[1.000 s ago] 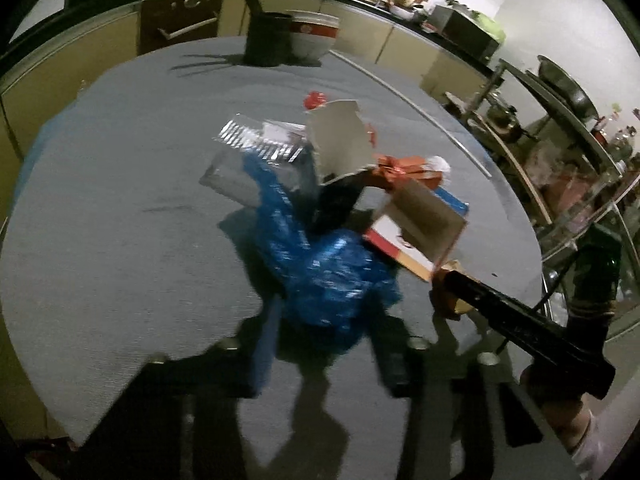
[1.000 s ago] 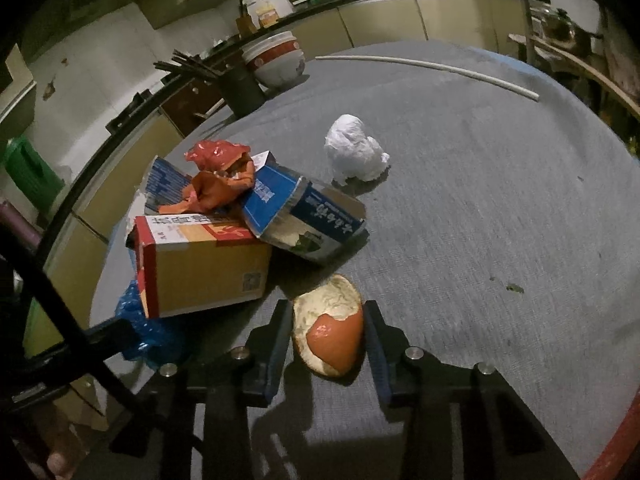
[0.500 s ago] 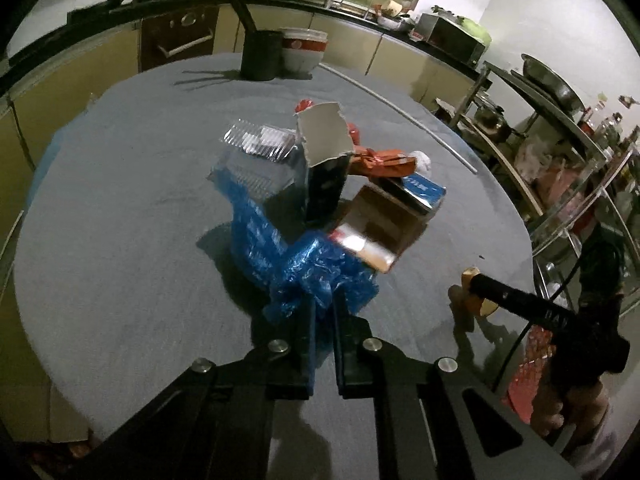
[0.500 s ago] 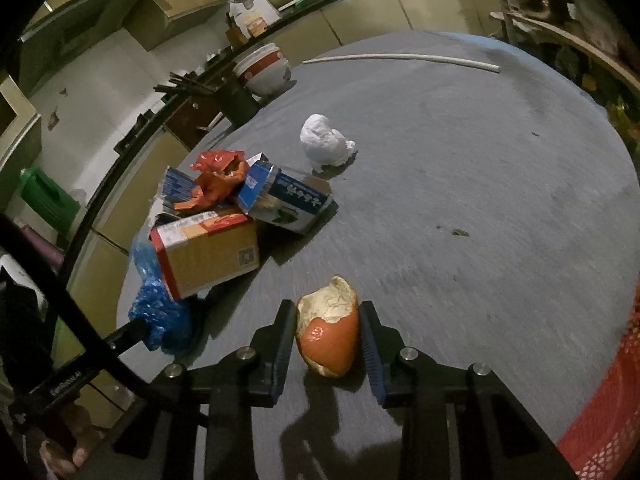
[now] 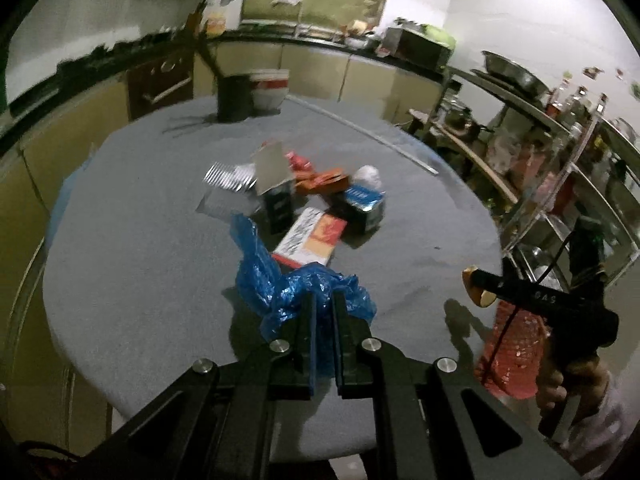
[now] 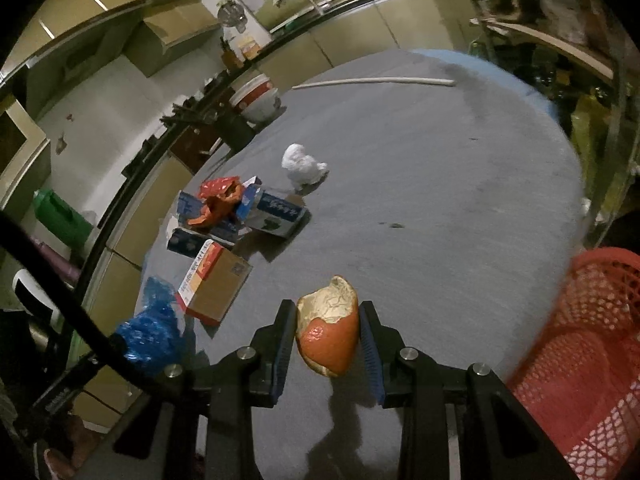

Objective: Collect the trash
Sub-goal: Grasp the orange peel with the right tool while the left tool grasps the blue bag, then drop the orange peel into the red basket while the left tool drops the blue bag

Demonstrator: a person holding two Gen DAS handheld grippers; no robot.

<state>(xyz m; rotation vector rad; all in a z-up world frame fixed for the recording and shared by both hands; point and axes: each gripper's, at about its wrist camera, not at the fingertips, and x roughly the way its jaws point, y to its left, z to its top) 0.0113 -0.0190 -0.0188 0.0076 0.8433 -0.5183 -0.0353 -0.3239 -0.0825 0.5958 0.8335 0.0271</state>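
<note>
My left gripper point(image 5: 323, 300) is shut on a crumpled blue plastic bag point(image 5: 280, 280), lifted just off the grey round table point(image 5: 140, 240). My right gripper point(image 6: 327, 312) is shut on a piece of orange peel point(image 6: 329, 332), held above the table near its front edge. The peel and right gripper point(image 5: 476, 286) also show at the right of the left wrist view. Behind lies a pile of trash: a red-and-white carton point(image 5: 312, 236), a blue box point(image 6: 276, 214), an orange wrapper point(image 6: 218, 200) and a white crumpled tissue point(image 6: 302, 166).
A red mesh basket point(image 6: 580, 344) stands at the lower right off the table edge. A dark cup with sticks point(image 5: 234, 96) and a bowl point(image 6: 256, 98) sit at the far rim, a white rod point(image 6: 372, 81) beside them. Metal shelving point(image 5: 560, 160) stands right.
The left jaws closed on the blue bag and pulled it back and up from the pile; the carton tipped flat. The right gripper drew back with the peel, and the red basket came into view.
</note>
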